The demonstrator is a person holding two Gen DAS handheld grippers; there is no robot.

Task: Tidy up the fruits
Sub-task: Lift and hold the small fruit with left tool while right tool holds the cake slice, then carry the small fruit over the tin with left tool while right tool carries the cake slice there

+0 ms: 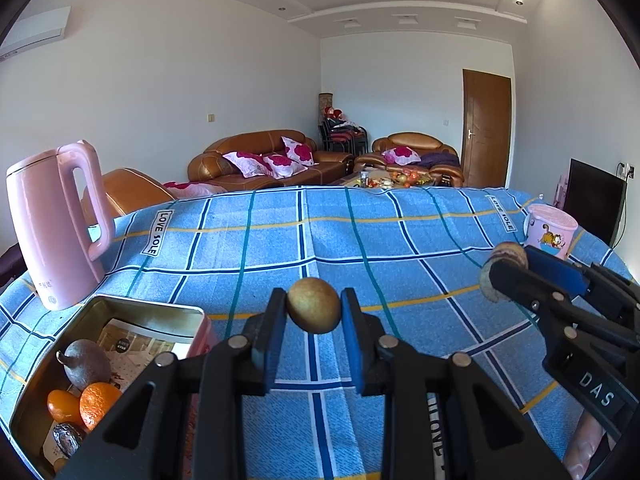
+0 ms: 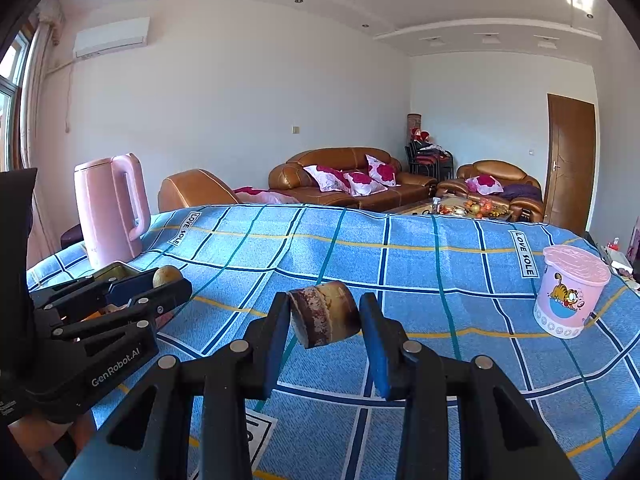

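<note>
Fruit (image 1: 313,305), round and yellow-brown, clamped between blue pads of left gripper (image 1: 313,320), lifted clear of checked blue cloth (image 1: 360,240). Jaws narrow, pressing both sides. Seen from right wrist view at 9 o'clock: same fruit (image 2: 167,275) peeking above left gripper (image 2: 160,284).

Right gripper (image 2: 324,316) closed on a stubby brown piece (image 2: 325,314), cut face dark and mottled; cannot tell what kind of fruit. Left pad touching the cut face, right pad against the far end. In left wrist view, that gripper (image 1: 504,276) at 3 o'clock, piece (image 1: 505,266) at its tip, above the cloth.

Tin box (image 1: 120,344) at 8 o'clock in left wrist view, open, resting on cloth. Inside: brown pear (image 1: 86,364), two oranges (image 1: 98,402) touching each other just below pear, a dark wrinkled item (image 1: 68,438) nearest the lens, printed paper under all.

Pink kettle (image 1: 56,220) at 9 o'clock, upright, just behind tin box. Pink lidded tub (image 2: 570,296) with cartoon cat at 3 o'clock in right wrist view, upright, well apart from both grippers.
</note>
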